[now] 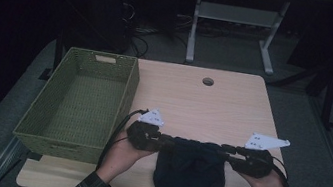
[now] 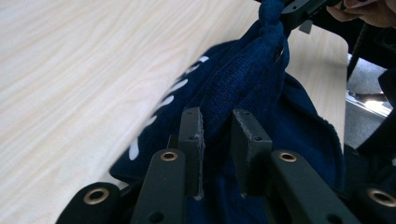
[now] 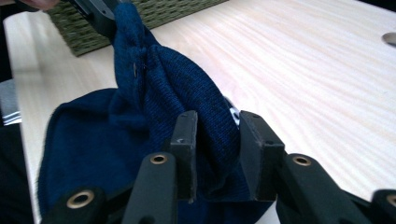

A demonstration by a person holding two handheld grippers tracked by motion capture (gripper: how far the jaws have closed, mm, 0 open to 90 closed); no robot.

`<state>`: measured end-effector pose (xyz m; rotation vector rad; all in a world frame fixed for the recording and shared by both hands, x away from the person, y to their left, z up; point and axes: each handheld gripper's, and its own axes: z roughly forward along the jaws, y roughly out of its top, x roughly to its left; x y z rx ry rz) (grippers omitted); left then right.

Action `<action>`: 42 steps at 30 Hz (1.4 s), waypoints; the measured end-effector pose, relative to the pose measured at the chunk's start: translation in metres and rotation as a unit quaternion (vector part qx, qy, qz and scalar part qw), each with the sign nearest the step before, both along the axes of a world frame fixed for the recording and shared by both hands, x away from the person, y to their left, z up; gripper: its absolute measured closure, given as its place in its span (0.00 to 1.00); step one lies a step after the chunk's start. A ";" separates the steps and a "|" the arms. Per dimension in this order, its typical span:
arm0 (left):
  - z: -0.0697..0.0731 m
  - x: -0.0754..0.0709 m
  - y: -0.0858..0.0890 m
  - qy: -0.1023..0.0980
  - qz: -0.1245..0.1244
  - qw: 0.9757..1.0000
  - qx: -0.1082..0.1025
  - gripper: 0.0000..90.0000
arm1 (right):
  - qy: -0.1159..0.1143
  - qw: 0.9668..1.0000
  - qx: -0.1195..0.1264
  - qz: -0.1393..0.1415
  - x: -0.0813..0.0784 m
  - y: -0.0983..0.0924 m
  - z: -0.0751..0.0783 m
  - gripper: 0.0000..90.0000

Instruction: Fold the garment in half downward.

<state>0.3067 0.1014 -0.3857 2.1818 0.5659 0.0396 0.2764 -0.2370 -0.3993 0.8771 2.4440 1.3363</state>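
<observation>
A navy blue knit garment (image 1: 189, 175) with white marks lies at the table's front edge, its upper edge lifted and stretched between my two grippers. My left gripper (image 1: 169, 142) grips the left end of that edge and my right gripper (image 1: 225, 154) grips the right end. In the left gripper view the jaws (image 2: 217, 114) pinch a fold of the knit (image 2: 247, 79), with the other gripper (image 2: 299, 9) farther along the same ridge. In the right gripper view the jaws (image 3: 217, 116) clamp bunched knit (image 3: 154, 88), and the left gripper (image 3: 95, 11) holds the far end.
A green woven basket (image 1: 126, 95) stands on the left part of the light wooden table (image 1: 202, 109); its wall (image 3: 140, 11) shows behind the cloth. A round hole (image 1: 208, 81) sits near the table's far edge. A white desk frame (image 1: 193, 32) stands beyond.
</observation>
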 end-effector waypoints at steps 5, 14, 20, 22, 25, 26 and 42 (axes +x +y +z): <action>-0.005 -0.008 0.001 0.007 -0.006 1.000 0.005 0.81 | 0.014 1.000 0.005 0.005 -0.012 -0.001 -0.010 0.72; -0.021 -0.024 -0.001 0.030 -0.021 0.999 0.021 0.81 | 0.032 0.999 -0.011 0.015 -0.029 -0.001 -0.028 0.70; -0.033 -0.033 -0.002 0.047 -0.024 0.998 0.034 0.81 | 0.040 0.999 -0.023 0.020 -0.041 0.001 -0.037 0.68; -0.037 -0.035 -0.003 0.052 -0.024 0.997 0.042 0.81 | 0.043 0.999 -0.027 0.021 -0.044 0.001 -0.041 0.66; -0.037 -0.037 -0.001 0.057 -0.023 0.997 0.041 0.78 | 0.051 0.998 -0.031 0.024 -0.046 0.000 -0.044 0.64; -0.036 -0.038 0.000 0.056 -0.022 0.997 0.042 0.77 | 0.051 0.998 -0.031 0.023 -0.047 0.000 -0.044 0.64; -0.022 -0.042 0.018 0.032 0.012 0.998 0.052 0.85 | 0.038 0.999 -0.029 -0.003 -0.045 -0.026 -0.035 0.84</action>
